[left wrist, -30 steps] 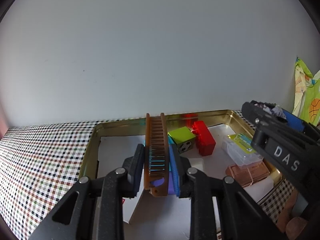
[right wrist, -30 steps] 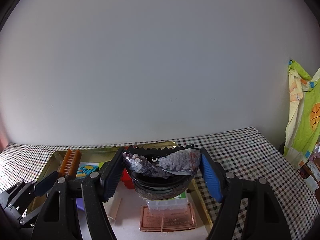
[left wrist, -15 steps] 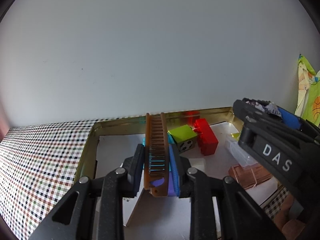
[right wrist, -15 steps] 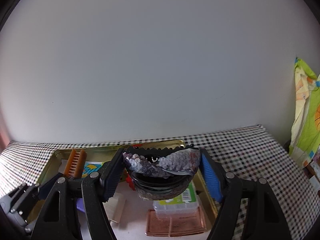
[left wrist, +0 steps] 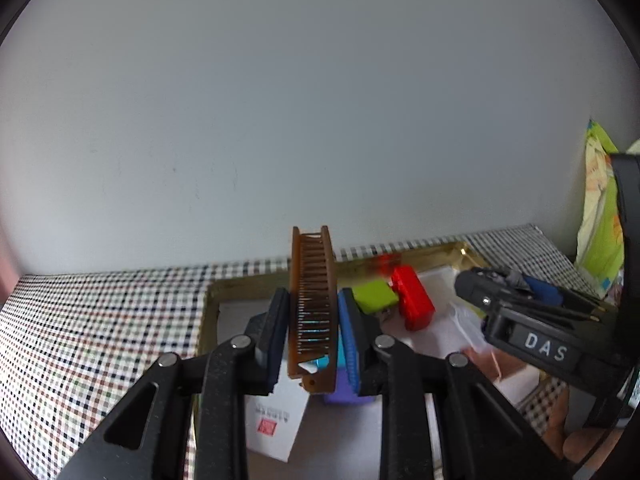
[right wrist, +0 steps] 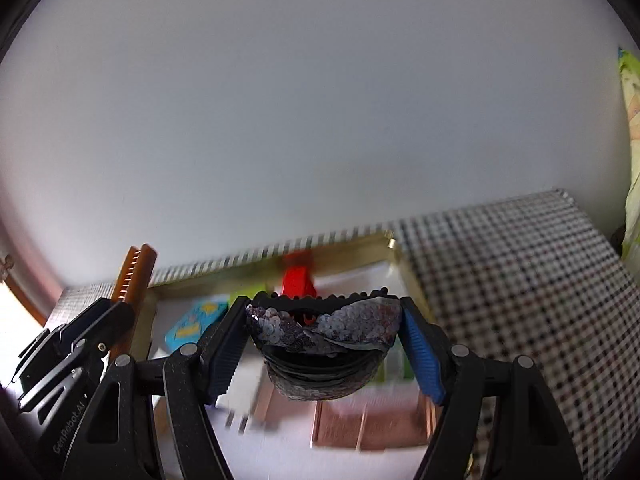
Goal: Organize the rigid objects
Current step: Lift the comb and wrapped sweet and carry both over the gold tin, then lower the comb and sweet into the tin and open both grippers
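Brown comb [left wrist: 311,304] upright, clamped btwn L gripper [left wrist: 313,322] jaws, now higher over gold tray [left wrist: 248,282] than 1 s ago. R gripper [right wrist: 322,338] jaws pinch sequined pouch [right wrist: 324,344], shifted right. Both items lifted; placement pending.

Soft, even daylight, no harsh shadows; right wrist view motion-blurred low down (fisheye vignette at corners, both views).

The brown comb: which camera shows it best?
The left wrist view: the brown comb stands centred and sharp, its teeth visible, clamped in the left tool. The right wrist view catches only its upper end at the left edge.
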{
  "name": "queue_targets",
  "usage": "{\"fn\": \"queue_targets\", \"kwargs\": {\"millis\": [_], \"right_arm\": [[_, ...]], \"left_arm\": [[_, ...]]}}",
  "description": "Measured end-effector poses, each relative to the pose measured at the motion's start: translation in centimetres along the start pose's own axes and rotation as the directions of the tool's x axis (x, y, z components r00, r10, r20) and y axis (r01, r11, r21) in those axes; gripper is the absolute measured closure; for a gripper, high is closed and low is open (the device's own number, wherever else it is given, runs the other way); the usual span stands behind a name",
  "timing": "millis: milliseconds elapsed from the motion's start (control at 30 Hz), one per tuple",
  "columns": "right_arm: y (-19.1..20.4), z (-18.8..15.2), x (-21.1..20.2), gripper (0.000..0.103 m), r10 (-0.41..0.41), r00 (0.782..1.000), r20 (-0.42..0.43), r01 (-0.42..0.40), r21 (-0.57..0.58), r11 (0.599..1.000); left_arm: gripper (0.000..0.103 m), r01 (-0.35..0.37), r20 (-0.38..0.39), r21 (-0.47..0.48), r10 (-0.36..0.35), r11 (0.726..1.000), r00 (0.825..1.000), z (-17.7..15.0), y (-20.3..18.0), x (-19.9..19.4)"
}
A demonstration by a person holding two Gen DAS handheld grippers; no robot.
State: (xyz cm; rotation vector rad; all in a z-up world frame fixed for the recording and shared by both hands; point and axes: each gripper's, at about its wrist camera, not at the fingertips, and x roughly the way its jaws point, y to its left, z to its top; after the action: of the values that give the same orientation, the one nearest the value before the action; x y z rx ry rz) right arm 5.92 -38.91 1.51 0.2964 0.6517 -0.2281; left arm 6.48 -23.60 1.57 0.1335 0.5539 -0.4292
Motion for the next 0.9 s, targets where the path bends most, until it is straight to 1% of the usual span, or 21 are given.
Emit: {"fn": "queue_targets", "kwargs": {"millis": [100,167,233,333,400,433,467,500,533,567,600,667,800,900], "right_arm": [[0.5,-0.5,0.5,0.029,0.017,0.999,-0.038,-0.017,0.002,1.0],[1.1,-0.8,0.5,0.029,0.008,0.999,-0.035,-0.009,-0.023,1.0],[1.4,-1.1,0.6,0.029,-0.019,1.0,-0.022,0.018,-0.046,0.999],[1.7,-1.2,1.1,0.028,-0.024,1.0,-0.018,0.023,-0.053,0.998],[1.8,-1.3,1.6,0.027,-0.016,1.0,-0.008,0.016,-0.076,0.997],[1.9,-1.5,1.8,0.027,-0.019,1.0,0.008,0.02,-0.086,0.996],[2.0,-1.6,1.9,0.026,-0.021,1.0,0.016,0.023,-0.089,0.996],[2.1,-1.7,2.0,0.024,-0.023,1.0,0.02,0.024,-0.092,0.995],[2.1,-1.8,2.4,0.02,-0.016,1.0,0.017,0.017,-0.098,0.995],[2.2,-1.9,2.6,0.018,-0.012,1.0,0.017,0.014,-0.108,0.994],[2.3,-1.9,2.6,0.018,-0.014,1.0,0.02,0.016,-0.119,0.993],[2.5,-2.1,2.4,0.016,-0.021,0.999,0.024,0.024,-0.132,0.991],[2.7,-2.9,1.5,0.014,-0.008,0.999,0.049,0.015,-0.143,0.99],[2.9,-3.5,0.5,0.014,0.005,0.997,0.079,0.005,-0.13,0.991]], "left_arm": [[0.08,0.048,-0.056,-0.015,-0.049,0.999,0.997,-1.2,-0.5,0.7],[0.08,0.056,-0.076,-0.019,-0.057,0.998,0.995,-1.8,-1.1,1.3],[0.08,0.04,-0.093,-0.003,-0.04,0.999,0.995,-2.4,-1.9,1.9],[0.079,0.008,-0.135,0.015,-0.005,1.0,0.991,-2.8,-2.6,3.3],[0.076,-0.023,-0.165,0.02,0.026,1.0,0.986,-2.9,-2.7,4.3],[0.064,-0.028,-0.183,0.021,0.031,0.999,0.983,-3.0,-2.8,4.9],[0.048,-0.049,-0.182,0.018,0.051,0.999,0.982,-3.2,-2.6,5.2],[0.042,-0.074,-0.161,0.017,0.076,0.997,0.984,-3.3,-2.5,5.0],[0.027,-0.067,-0.149,0.016,0.069,0.998,0.987,-3.4,-2.3,4.8],[0.009,-0.051,-0.141,0.016,0.053,0.999,0.989,-3.4,-2.4,4.5],[0.002,-0.036,-0.131,0.014,0.037,0.999,0.991,-3.3,-2.5,4.2],[0.0,-0.036,-0.116,0.011,0.037,0.999,0.993,-3.5,-2.6,3.9],[0.0,-0.121,-0.166,0.042,0.126,0.992,0.978,-4.2,-2.4,4.1],[0.001,-0.122,-0.117,0.018,0.123,0.992,0.986,-4.4,-1.6,2.6]]}}
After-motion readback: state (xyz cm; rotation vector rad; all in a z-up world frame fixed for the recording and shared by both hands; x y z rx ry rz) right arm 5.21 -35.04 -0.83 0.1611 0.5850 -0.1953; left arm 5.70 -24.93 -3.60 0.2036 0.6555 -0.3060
